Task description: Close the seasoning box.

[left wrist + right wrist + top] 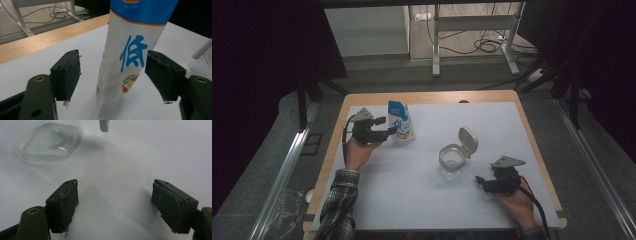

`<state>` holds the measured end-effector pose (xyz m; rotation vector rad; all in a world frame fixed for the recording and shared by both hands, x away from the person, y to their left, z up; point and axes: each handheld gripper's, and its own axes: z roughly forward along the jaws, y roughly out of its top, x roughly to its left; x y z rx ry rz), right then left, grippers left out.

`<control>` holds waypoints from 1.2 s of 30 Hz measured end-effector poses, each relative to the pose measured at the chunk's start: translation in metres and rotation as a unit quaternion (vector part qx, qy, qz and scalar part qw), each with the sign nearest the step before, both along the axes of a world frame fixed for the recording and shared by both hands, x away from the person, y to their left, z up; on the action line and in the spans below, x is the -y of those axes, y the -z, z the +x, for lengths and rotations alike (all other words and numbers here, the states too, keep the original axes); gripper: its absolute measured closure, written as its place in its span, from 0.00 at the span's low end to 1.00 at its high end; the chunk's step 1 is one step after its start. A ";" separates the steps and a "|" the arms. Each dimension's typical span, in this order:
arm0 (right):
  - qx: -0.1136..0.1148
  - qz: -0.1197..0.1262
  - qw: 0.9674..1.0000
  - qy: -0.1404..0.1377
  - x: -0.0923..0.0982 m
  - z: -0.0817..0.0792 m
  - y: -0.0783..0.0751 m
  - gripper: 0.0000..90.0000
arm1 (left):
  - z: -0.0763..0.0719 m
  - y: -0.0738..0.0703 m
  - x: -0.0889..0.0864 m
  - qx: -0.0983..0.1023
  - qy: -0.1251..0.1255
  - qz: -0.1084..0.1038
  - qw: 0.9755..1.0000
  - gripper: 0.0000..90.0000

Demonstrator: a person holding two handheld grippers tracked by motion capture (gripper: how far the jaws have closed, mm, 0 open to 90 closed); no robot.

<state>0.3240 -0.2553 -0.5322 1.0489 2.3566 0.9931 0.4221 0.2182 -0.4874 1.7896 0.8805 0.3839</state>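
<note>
A white and blue stand-up pouch (400, 122) with a blue character and fruit print stands upright at the back left of the white mat. My left gripper (387, 125) reaches it from the left. In the left gripper view the pouch (130, 50) stands between the jaws of my left gripper (113, 72): the left pad is clear of it and the right pad is at its edge. A clear glass jar (452, 159) with its hinged lid (468, 140) flipped up sits mid-right. My right gripper (481, 184) rests open just right of it. The jar (50, 142) lies ahead of the empty right gripper (115, 202).
The white mat (422, 200) covers most of a wooden table (432, 97), whose edge shows at the back and sides. Beyond the table are a dark floor, desk legs (436, 45) and cables (487, 46). A metal rail (287, 165) runs along the left side.
</note>
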 end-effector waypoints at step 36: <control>0.000 0.000 1.000 -0.001 0.000 0.000 0.000 0.24 | 0.020 -0.009 0.010 0.041 0.070 0.011 0.997 0.67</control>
